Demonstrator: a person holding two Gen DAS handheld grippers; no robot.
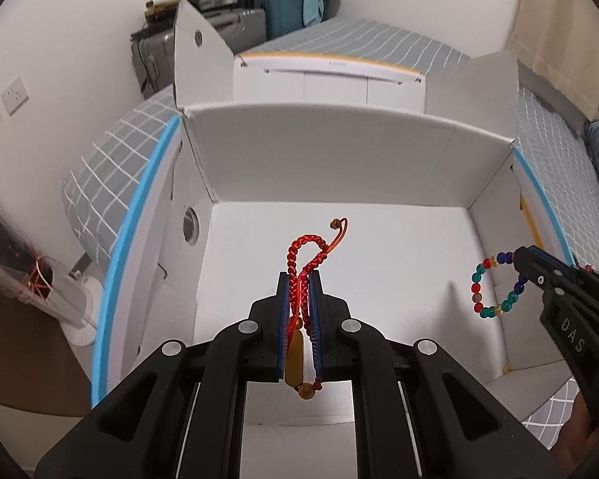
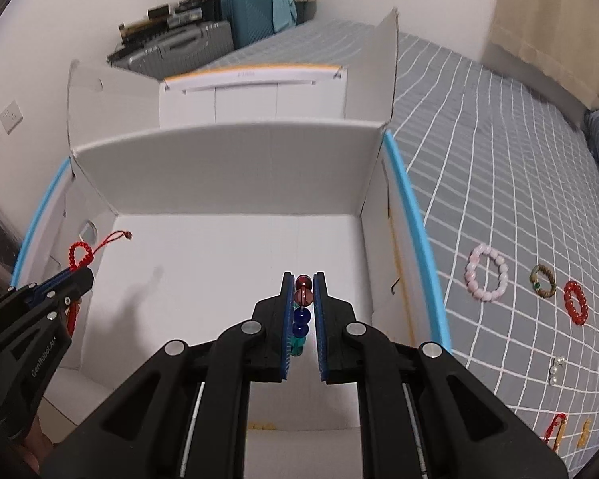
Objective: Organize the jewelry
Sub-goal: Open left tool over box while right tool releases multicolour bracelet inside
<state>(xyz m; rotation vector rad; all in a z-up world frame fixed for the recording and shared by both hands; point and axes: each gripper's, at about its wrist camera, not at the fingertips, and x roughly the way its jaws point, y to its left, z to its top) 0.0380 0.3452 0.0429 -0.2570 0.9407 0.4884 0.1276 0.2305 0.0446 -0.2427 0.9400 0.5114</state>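
My left gripper [image 1: 299, 275] is shut on a red braided cord bracelet [image 1: 307, 247] with amber beads, held above the floor of an open white cardboard box [image 1: 339, 151]. My right gripper [image 2: 302, 275] is shut on a multicoloured glass bead bracelet [image 2: 302, 315], also over the box floor. The bead bracelet shows as a ring [image 1: 495, 285] at the right gripper's tip in the left wrist view. The red bracelet [image 2: 82, 253] shows at the left gripper's tip in the right wrist view.
The box [image 2: 227, 159] stands on a grey checked bed cover [image 2: 499, 159]. On the cover to its right lie a pink bead bracelet [image 2: 486, 277], a green-brown ring [image 2: 542, 280], a red bead bracelet [image 2: 576, 302], pearl beads [image 2: 556, 369] and small red and gold pieces [image 2: 557, 431]. Suitcases [image 2: 203, 36] stand at the back.
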